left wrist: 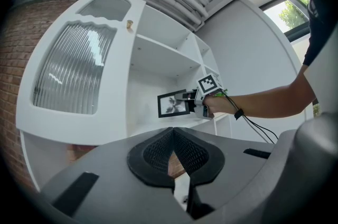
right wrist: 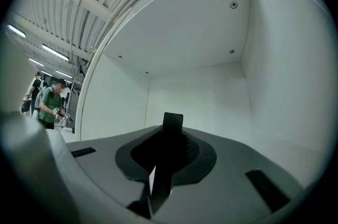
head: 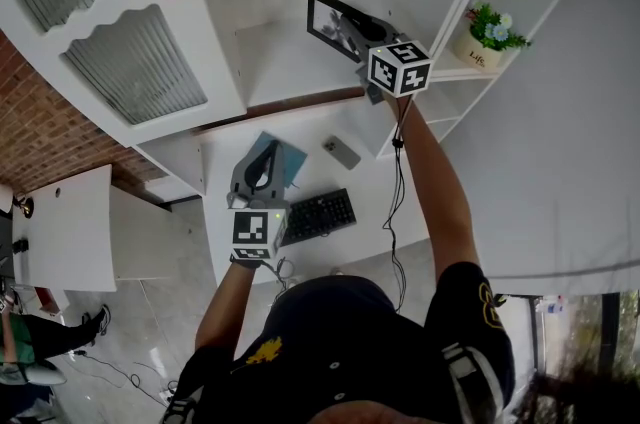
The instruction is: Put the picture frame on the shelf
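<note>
Seen from above, a person stands at a white bench (head: 305, 127) in front of a white shelf unit (head: 280, 62), with a gripper in each hand.

The right gripper (head: 362, 34) reaches out on a stretched arm into an open compartment of the shelf. Its jaws are closed on the frame (head: 332, 20), a black-edged picture frame held upright with its picture side facing out of the compartment. In the left gripper view the frame (left wrist: 172, 105) sits close above the compartment's board; whether it touches the board cannot be told. In the right gripper view the frame (right wrist: 172, 121) shows edge-on as a thin dark slab rising between the jaws of the right gripper (right wrist: 168, 149), with the white back wall and side wall of the shelf (right wrist: 200, 96) ahead.

The left gripper (head: 262, 157) is held low over the bench, well apart from the frame. In its own view the left gripper (left wrist: 173, 133) has its jaw tips together with nothing between them.

On the bench lie a keyboard (head: 318, 215), a phone (head: 342, 152) and a teal sheet (head: 288, 160). A potted plant (head: 490, 34) stands in a narrow side compartment to the right of the frame. To the left, a cabinet door (head: 135, 62) with ribbed glass stands open.
</note>
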`<state>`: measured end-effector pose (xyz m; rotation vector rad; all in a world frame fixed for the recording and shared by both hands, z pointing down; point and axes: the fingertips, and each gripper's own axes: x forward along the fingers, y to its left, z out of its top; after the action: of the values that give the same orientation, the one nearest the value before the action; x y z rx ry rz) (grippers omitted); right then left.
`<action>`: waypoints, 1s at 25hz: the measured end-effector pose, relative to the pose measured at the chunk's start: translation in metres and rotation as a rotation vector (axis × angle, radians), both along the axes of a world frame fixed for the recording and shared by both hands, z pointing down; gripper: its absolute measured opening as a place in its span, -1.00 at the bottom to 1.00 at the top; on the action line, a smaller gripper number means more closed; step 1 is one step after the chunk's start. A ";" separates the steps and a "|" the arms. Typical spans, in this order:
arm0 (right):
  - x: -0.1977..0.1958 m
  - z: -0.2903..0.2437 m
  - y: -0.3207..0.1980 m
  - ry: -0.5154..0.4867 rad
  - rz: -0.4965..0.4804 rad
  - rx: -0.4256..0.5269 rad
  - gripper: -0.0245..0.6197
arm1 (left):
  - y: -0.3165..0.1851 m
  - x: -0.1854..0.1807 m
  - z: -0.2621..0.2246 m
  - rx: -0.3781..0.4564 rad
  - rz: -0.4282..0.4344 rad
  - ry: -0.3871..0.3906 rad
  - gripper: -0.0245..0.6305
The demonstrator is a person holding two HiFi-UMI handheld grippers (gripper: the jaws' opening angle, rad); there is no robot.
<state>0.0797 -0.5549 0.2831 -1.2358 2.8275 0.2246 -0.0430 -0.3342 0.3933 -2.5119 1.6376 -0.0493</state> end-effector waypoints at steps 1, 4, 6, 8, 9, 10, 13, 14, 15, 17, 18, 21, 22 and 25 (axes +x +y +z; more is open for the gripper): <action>0.000 0.001 0.000 0.000 -0.002 -0.001 -0.83 | 0.000 0.000 0.000 0.000 0.001 0.000 -0.87; 0.000 0.004 0.000 0.004 -0.009 -0.007 -0.83 | 0.000 0.001 0.000 0.000 0.001 0.001 -0.87; -0.001 0.006 0.000 0.009 -0.015 -0.010 -0.83 | 0.000 0.001 0.001 -0.001 0.001 0.002 -0.87; -0.005 0.008 0.001 0.022 -0.031 -0.009 -0.83 | 0.000 0.002 0.001 -0.003 0.003 0.003 -0.87; -0.007 0.009 0.002 0.030 -0.044 -0.007 -0.83 | 0.000 0.002 0.001 -0.003 0.003 0.002 -0.87; -0.009 0.010 0.003 0.037 -0.057 -0.006 -0.83 | 0.000 0.002 0.001 -0.004 0.003 0.002 -0.87; -0.015 0.012 0.006 0.050 -0.092 -0.008 -0.83 | -0.001 0.002 0.002 -0.005 0.002 0.002 -0.87; -0.016 0.013 0.006 0.054 -0.096 -0.007 -0.83 | 0.000 0.002 0.002 -0.005 0.001 0.002 -0.87; -0.016 0.014 0.006 0.058 -0.097 -0.006 -0.83 | 0.000 0.002 0.002 -0.004 0.001 0.002 -0.87; -0.017 0.015 0.004 0.061 -0.097 -0.010 -0.83 | 0.000 0.001 0.002 -0.003 0.000 0.003 -0.87; -0.017 0.016 0.003 0.062 -0.097 -0.012 -0.83 | -0.001 0.001 0.002 -0.004 0.000 0.003 -0.87; -0.016 0.017 0.002 0.068 -0.097 -0.012 -0.83 | -0.001 0.001 0.002 -0.004 0.001 0.005 -0.87; -0.015 0.017 0.002 0.071 -0.096 -0.011 -0.83 | 0.000 0.002 0.002 -0.003 0.002 0.005 -0.87; -0.013 0.017 0.000 0.082 -0.088 -0.006 -0.82 | 0.000 0.003 0.001 0.000 0.005 0.005 -0.87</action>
<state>0.0662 -0.5549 0.3005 -1.1248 2.9457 0.2692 -0.0400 -0.3344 0.3945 -2.5185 1.6331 -0.0424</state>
